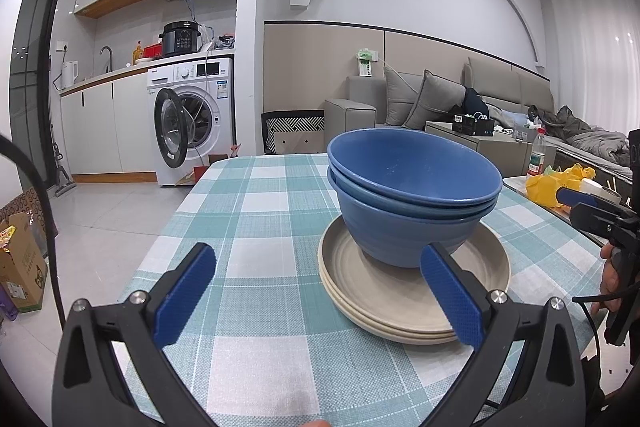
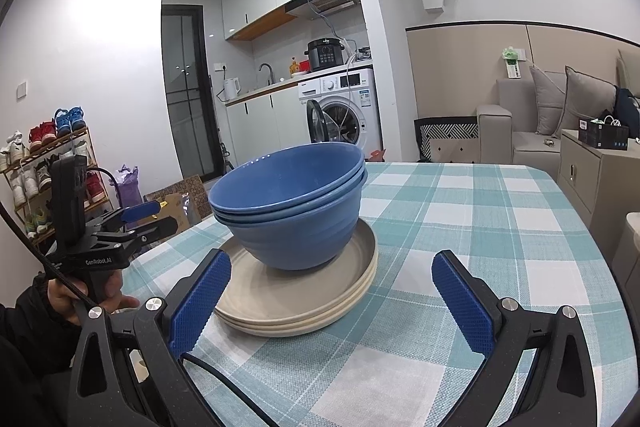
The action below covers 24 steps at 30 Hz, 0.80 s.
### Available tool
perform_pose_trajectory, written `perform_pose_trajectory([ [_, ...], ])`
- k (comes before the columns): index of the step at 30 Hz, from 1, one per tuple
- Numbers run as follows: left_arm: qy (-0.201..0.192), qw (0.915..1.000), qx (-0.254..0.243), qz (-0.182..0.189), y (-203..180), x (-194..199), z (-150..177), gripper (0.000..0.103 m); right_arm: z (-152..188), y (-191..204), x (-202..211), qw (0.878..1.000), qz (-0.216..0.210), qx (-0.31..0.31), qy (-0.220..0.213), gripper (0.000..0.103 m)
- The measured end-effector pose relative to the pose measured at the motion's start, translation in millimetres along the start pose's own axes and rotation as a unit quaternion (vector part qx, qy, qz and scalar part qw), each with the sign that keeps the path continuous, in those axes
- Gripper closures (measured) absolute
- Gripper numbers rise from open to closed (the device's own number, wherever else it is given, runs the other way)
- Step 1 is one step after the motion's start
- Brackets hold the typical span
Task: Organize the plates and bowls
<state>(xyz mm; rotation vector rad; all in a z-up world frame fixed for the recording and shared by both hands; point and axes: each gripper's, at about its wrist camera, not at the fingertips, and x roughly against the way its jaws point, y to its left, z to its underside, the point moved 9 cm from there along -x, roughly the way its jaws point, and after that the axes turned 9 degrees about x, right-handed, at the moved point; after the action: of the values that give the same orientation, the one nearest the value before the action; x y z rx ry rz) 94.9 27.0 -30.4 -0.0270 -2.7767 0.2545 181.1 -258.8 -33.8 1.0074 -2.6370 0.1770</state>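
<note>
both grippers stand open and empty. the left gripper (image 1: 318, 297) and the right gripper (image 2: 332, 301) flank one pile: nested blue bowls (image 1: 412, 191) sitting on a stack of beige plates (image 1: 404, 291), on the checked worktop (image 1: 256, 211). seen from the left gripper the pile lies ahead and to its right, with its right finger overlapping the plate rim; from the right gripper it lies ahead and to its left. neither looks clearly nearer. sorting appears done, or the pile awaits moving.

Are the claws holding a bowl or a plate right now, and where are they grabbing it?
Nothing is held. The left claw and right claw are both open, near the blue bowls stacked on beige plates.
</note>
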Motion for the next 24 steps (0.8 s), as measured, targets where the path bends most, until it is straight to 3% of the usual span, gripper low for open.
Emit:
perform_pose_trajectory([
  [24, -0.002, 1.0, 0.002, 0.0, -1.6, -1.0, 0.5, 0.0, 0.7, 0.3, 1.9, 1.0, -0.001, 0.0, 0.001, 0.0],
])
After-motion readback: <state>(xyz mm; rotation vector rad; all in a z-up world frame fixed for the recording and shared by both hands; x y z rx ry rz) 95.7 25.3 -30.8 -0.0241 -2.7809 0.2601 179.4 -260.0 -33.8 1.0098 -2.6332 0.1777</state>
